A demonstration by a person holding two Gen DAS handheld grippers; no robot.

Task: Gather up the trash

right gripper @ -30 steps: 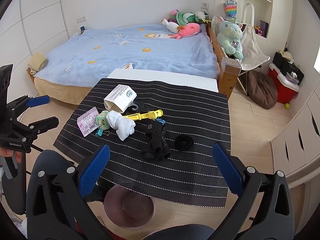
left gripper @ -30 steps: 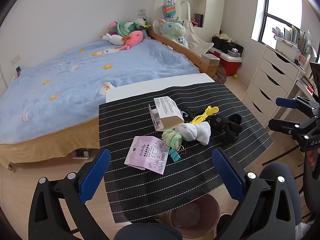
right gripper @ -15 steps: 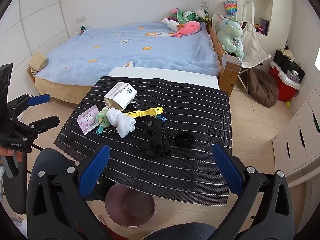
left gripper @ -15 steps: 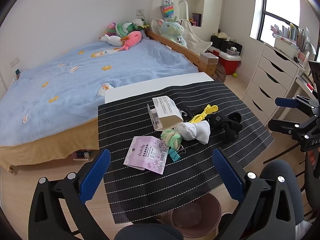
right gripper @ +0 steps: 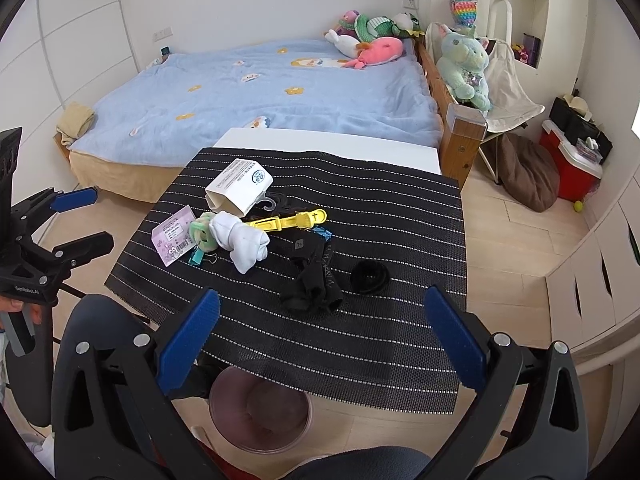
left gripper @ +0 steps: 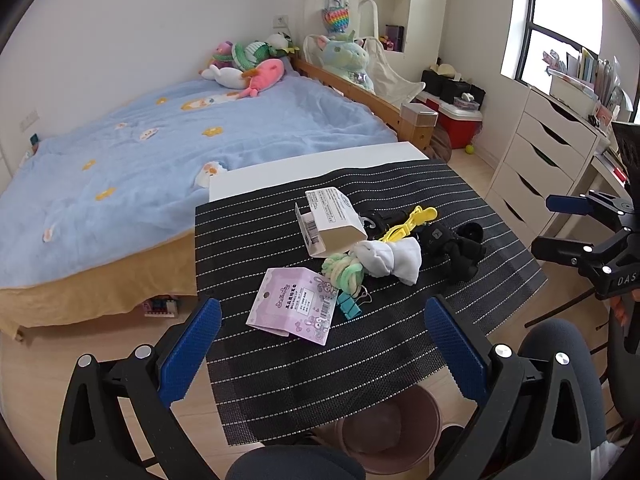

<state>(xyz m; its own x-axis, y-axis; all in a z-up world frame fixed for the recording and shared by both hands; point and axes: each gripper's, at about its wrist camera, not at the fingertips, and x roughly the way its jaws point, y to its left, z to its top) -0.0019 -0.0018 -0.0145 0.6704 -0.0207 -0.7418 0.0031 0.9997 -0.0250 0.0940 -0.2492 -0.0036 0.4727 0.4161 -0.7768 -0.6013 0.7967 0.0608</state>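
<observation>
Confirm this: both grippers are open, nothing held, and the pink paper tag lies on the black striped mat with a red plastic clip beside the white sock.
One error: the long plastic clip is yellow, not red, as the right wrist view shows. The rest holds.

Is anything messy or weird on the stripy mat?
Yes. A white box lies tipped on its side with a flap open, and a pink card, socks, a yellow clip and black cloth sit jumbled together on the mat.
</observation>
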